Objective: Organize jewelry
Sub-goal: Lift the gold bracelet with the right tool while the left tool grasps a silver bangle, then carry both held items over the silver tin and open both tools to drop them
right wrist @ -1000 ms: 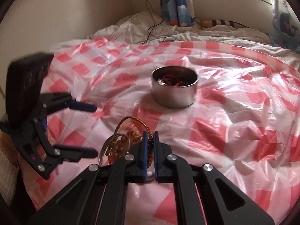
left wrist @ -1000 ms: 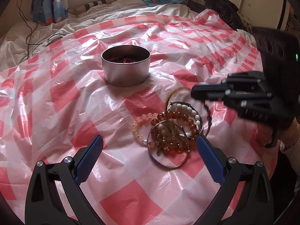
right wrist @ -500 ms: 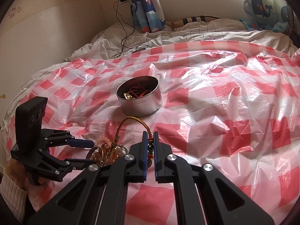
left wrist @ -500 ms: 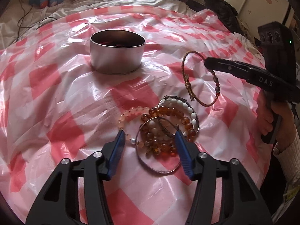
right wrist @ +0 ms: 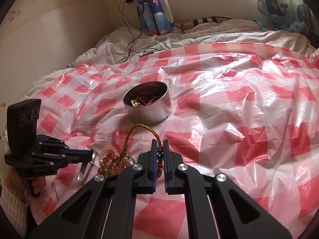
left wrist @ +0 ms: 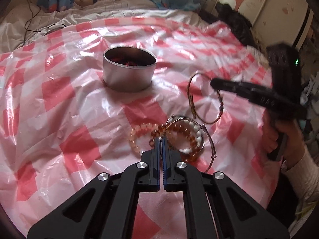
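A round metal tin (left wrist: 129, 71) holding red cords stands on the red-checked plastic sheet; it also shows in the right wrist view (right wrist: 148, 105). My right gripper (right wrist: 159, 142) is shut on a gold braided bracelet (right wrist: 139, 128) and holds it in the air right of the tin (left wrist: 205, 99). My left gripper (left wrist: 161, 139) is shut on a thin silver bangle (left wrist: 207, 137) at the pile of amber and white bead bracelets (left wrist: 185, 137). A pale pink bead bracelet (left wrist: 137, 137) lies beside the pile.
The checked sheet (right wrist: 249, 119) covers a bed with rumpled white bedding (right wrist: 179, 39) behind. A black cable (right wrist: 131, 35) runs along the far left. A dark bag (left wrist: 235, 23) sits at the far right edge.
My left gripper has closed from wide open onto the silver bangle in the pile. My right gripper has lifted the gold bracelet up off the pile, towards the tin.
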`<move>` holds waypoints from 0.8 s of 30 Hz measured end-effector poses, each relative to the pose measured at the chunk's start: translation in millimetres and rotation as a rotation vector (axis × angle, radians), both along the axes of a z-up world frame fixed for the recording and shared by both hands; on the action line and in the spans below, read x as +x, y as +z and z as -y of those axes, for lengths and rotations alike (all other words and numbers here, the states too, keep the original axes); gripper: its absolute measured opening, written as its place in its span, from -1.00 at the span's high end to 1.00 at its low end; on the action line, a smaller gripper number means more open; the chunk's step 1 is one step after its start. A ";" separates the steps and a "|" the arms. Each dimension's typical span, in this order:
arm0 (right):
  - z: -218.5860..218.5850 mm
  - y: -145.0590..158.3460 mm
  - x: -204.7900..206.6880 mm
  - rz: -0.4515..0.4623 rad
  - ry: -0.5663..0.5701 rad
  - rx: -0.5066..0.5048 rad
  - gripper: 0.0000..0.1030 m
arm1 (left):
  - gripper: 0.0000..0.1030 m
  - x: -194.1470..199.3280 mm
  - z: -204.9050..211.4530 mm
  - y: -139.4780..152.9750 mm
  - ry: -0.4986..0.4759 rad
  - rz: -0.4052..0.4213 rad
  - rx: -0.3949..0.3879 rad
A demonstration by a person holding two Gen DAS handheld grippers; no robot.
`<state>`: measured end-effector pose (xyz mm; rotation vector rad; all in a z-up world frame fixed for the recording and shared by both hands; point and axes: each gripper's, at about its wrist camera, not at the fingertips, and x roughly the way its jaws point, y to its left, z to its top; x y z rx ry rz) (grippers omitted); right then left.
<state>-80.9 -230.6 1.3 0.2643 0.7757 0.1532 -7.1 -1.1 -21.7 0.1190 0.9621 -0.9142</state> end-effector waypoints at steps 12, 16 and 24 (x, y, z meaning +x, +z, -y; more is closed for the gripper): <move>-1.9 18.0 10.1 0.075 -0.021 -0.007 0.88 | 0.96 29.5 1.0 22.4 0.109 0.019 -0.055; 4.6 26.3 18.0 0.093 -0.039 -0.025 0.88 | 0.96 51.6 13.1 32.4 0.137 0.040 -0.046; 11.4 38.1 64.1 0.119 -0.077 -0.089 0.88 | 0.96 97.9 49.9 40.8 0.175 0.076 0.006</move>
